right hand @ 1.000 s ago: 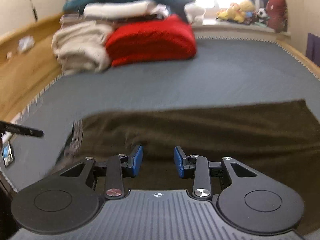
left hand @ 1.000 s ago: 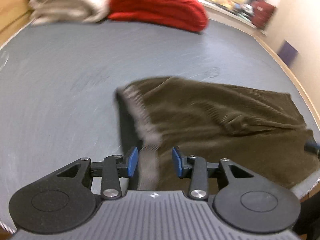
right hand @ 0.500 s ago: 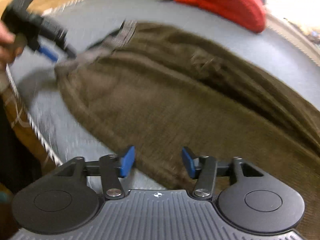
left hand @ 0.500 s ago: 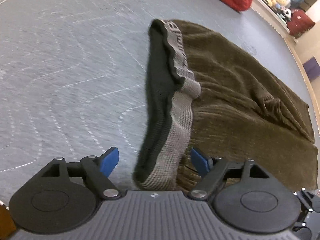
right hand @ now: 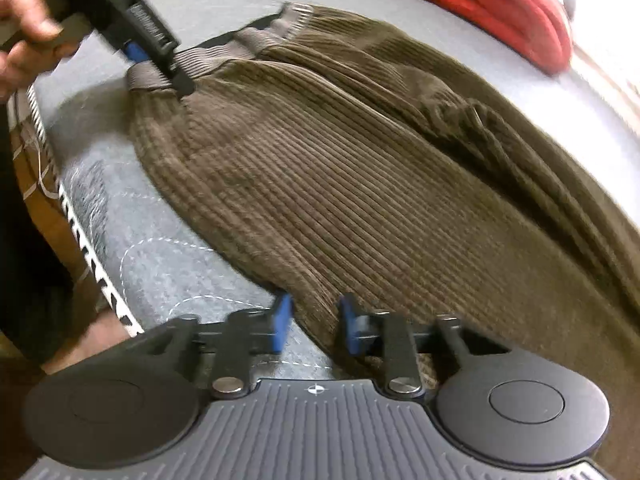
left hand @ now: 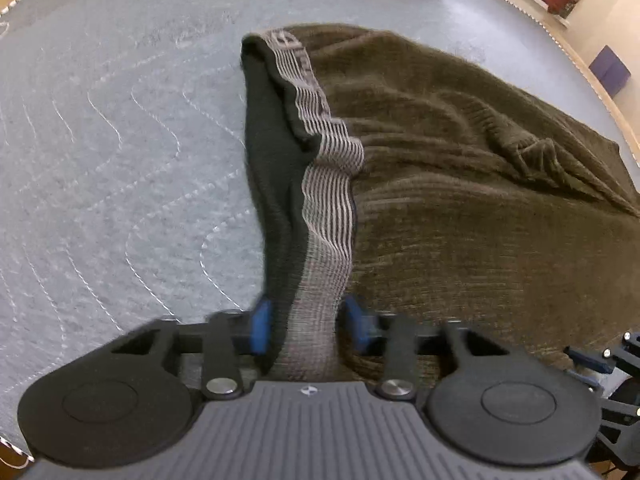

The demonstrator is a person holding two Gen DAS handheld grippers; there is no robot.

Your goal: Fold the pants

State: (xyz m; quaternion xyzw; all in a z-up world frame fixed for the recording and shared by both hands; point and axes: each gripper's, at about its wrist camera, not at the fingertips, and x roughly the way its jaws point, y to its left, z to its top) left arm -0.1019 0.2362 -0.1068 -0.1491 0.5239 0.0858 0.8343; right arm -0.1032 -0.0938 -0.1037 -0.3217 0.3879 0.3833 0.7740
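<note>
brown corduroy pants (left hand: 460, 184) spread flat on grey quilted mattress (left hand: 112, 128), near its front edge. left gripper (left hand: 304, 322) narrowed around striped waistband (left hand: 328, 200), pads touching. right gripper (right hand: 312, 326) narrow over pants' near edge, grip unclear. red blanket (right hand: 508, 4) at far end, wooden bed frame (right hand: 28, 168) alongside.

Black claw (left hand: 307, 322), blue pads (left hand: 259, 323)
</note>
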